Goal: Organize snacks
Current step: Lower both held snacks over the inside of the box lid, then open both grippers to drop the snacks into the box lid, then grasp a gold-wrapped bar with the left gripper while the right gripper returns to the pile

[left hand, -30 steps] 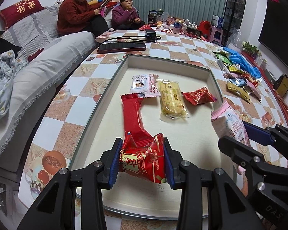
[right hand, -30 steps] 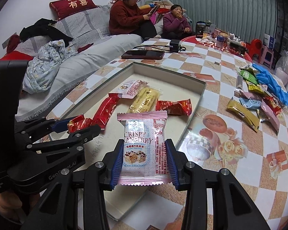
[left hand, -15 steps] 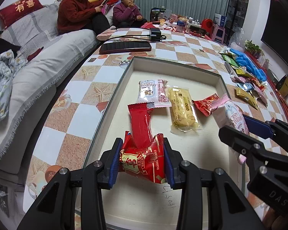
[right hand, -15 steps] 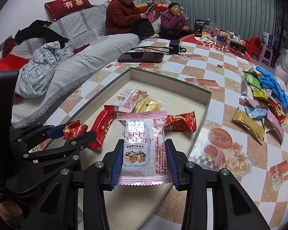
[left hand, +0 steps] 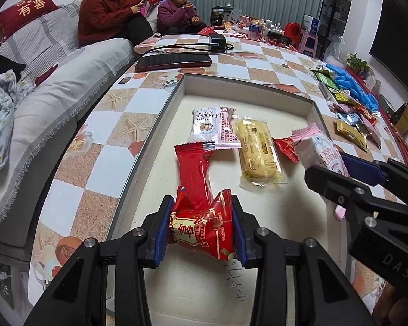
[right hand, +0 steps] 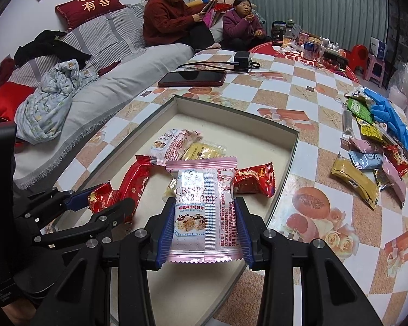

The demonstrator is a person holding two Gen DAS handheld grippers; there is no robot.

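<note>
My left gripper [left hand: 201, 231] is shut on a red and gold snack packet [left hand: 204, 233] above the near end of the shallow white tray [left hand: 247, 88]. My right gripper [right hand: 204, 233] is shut on a pink Crispy Cranberry packet [right hand: 202, 212], held above the tray's near right part; that packet also shows in the left wrist view [left hand: 323, 157]. In the tray lie a long red packet [left hand: 194, 171], a second cranberry packet [left hand: 212, 127], a yellow packet [left hand: 258, 152] and a small red packet [right hand: 254, 180].
Several loose snack packets [right hand: 367, 160] and blue gloves [right hand: 394, 122] lie on the checkered table right of the tray. A dark phone [left hand: 174, 61] and charger [right hand: 242, 59] lie beyond the tray. A sofa with two seated people [right hand: 171, 21] runs along the left.
Both grippers have moved forward over the tray with their packets held; the tray's contents now sit closer in both views. The right gripper has come in over the tray from its right edge.
</note>
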